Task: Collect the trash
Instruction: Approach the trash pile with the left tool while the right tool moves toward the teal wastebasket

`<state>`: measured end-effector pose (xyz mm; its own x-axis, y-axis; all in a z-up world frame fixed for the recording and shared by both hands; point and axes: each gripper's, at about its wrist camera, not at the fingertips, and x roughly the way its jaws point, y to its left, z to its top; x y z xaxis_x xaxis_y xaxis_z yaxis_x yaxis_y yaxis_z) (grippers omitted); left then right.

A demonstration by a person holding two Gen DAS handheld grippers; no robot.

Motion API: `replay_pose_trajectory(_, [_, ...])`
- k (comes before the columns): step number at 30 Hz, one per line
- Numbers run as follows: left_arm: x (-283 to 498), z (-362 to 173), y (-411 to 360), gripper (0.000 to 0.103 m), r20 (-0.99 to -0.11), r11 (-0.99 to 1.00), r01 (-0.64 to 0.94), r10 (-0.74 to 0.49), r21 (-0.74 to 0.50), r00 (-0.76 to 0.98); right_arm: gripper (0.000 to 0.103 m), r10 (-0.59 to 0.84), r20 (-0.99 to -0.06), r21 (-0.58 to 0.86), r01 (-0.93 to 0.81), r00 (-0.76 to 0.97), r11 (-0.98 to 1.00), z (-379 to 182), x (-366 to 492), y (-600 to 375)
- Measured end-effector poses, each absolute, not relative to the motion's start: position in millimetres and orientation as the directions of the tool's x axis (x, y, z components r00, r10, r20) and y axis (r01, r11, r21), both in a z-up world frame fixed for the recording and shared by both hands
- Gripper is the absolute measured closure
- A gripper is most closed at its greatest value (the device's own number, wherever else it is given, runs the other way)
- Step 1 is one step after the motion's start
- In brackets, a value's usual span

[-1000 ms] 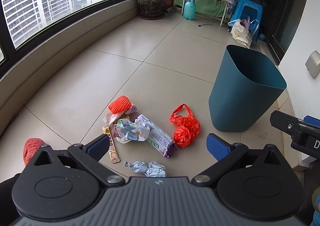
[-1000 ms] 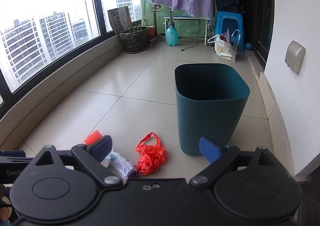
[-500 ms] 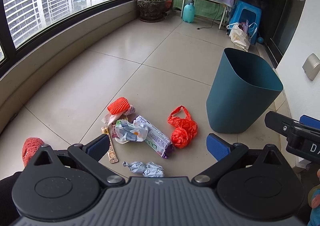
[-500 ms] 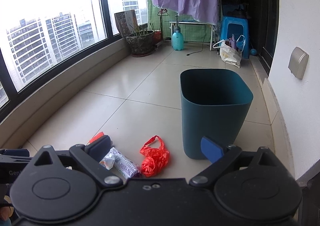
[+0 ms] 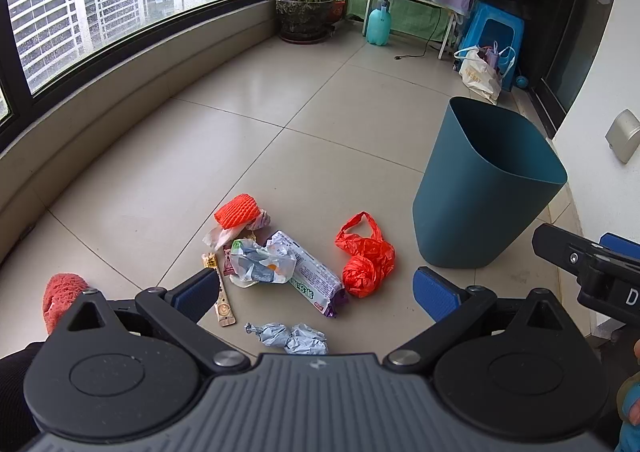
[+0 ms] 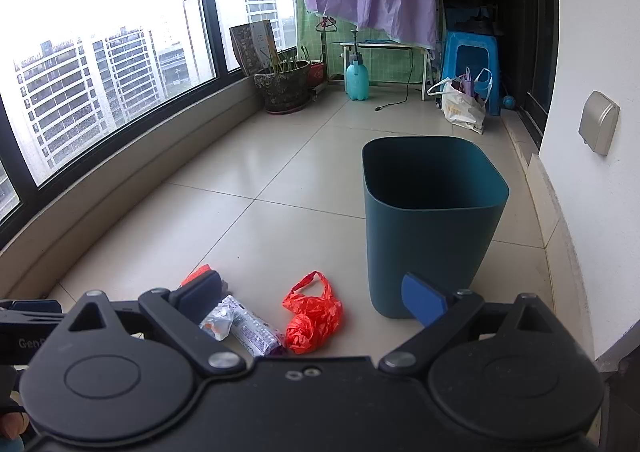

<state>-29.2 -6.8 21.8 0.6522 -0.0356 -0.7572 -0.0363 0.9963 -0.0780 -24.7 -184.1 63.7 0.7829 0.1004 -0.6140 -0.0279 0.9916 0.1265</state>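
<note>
Left view only: a crumpled pale-blue paper wad (image 5: 289, 337) lies nearest the camera, with a thin beige sachet stick (image 5: 222, 299), an orange foam fruit net (image 5: 237, 211) and a second orange foam net (image 5: 61, 299) off to the far left; the right view hides these behind its own body.
Right view only: the dark teal plastic waste bin (image 6: 432, 228) is seen into from above its rim; no trash shows in the visible part of its dim inside.
Left gripper (image 5: 317, 292): blue-padded fingers spread wide, holding nothing; the litter lies on the tiled floor (image 5: 248, 148) between and just beyond them.
Right gripper (image 6: 312, 294): fingers released and empty; the crumpled orange plastic bag (image 6: 313, 314) sits between them, the white-and-purple wrapper pack (image 6: 256, 330) near the left finger.
Trash pile: wrapper pack and a crumpled white-green bag (image 5: 260, 263) touch; the orange bag lies beside them, toward the bin.
Bin position: upright on the floor, right of the pile, apart from it.
</note>
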Motion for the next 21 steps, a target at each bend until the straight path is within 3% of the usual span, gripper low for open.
replay_pose_trajectory(21, [-30.6, 28.0, -3.9, 0.000, -0.733, 0.994, -0.028, -0.058, -0.104, 0.678, 0.007, 0.104, -0.615, 0.115, -0.042, 0.782, 0.993, 63.2, -25.2, -181.1])
